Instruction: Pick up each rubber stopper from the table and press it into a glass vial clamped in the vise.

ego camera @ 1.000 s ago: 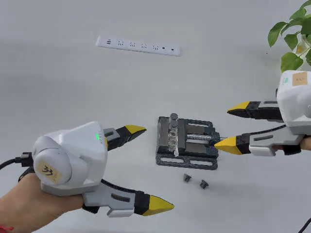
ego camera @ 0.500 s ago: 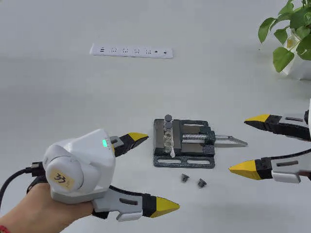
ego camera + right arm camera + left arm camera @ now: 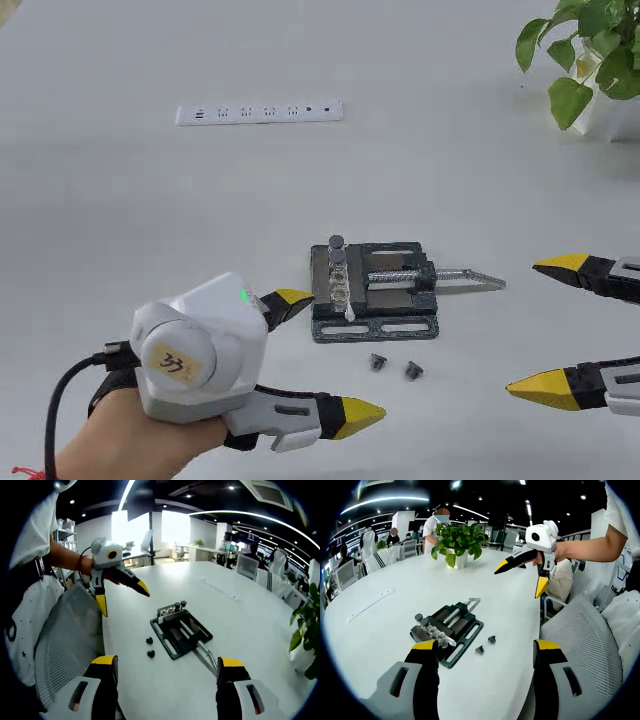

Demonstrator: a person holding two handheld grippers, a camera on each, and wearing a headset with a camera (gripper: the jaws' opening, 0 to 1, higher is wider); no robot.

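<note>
Left gripper [image 3: 486,646] jaws wide apart, nothing between them. Vise [image 3: 454,626] at 8 o'clock from centre on the white table [image 3: 395,585], with a row of glass vials [image 3: 436,634] clamped in it, at least one dark-capped. Two loose stoppers [image 3: 480,649] at 6 o'clock, just beside the vise. Right gripper [image 3: 519,581] at 1 o'clock, jaws spread, in the air. Plant [image 3: 457,537] at 11.

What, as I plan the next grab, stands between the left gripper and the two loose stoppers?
Nothing visible does. The left gripper hovers open with bare table between its tips and both stoppers; the vise sits beyond them, off the path.
</note>
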